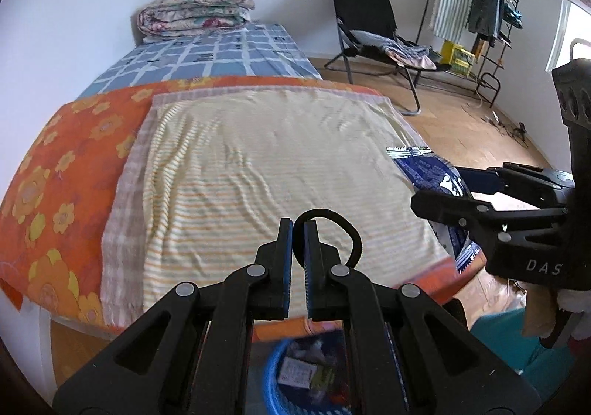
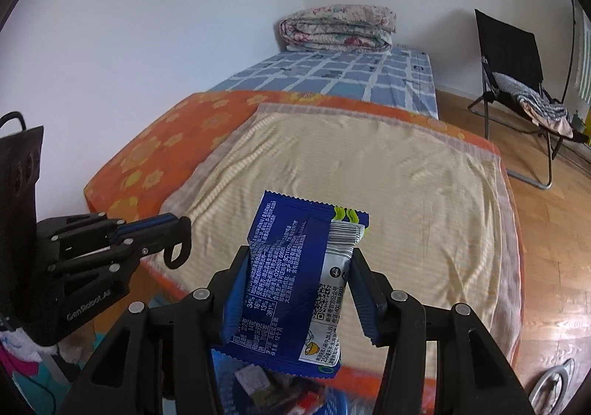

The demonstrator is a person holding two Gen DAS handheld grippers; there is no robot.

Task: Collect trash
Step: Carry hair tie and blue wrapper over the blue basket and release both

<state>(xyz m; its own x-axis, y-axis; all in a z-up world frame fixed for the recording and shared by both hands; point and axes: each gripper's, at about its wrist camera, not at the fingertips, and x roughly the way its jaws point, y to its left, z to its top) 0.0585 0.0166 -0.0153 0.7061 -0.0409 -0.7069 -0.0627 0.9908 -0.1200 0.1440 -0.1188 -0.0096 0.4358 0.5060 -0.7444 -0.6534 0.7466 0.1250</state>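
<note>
**Both hands loaded, bin below**

The bed fills mid-frame; the blue basket sits at the bottom edge under the jaws. The right gripper is clamped on the blue wrapper; the left gripper is pinched together on a black hair tie. Centre each load above the basket before letting go.

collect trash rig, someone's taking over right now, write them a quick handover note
Left tool: shut on a black hair tie.
Right tool: shut on a blue snack wrapper.
Both tools are over the near edge of the bed; the blue trash basket sits on the floor just below, already holding some trash.
Done: both pieces are picked up, and no other trash shows on the bed.
Left: drop both into the basket.
</note>
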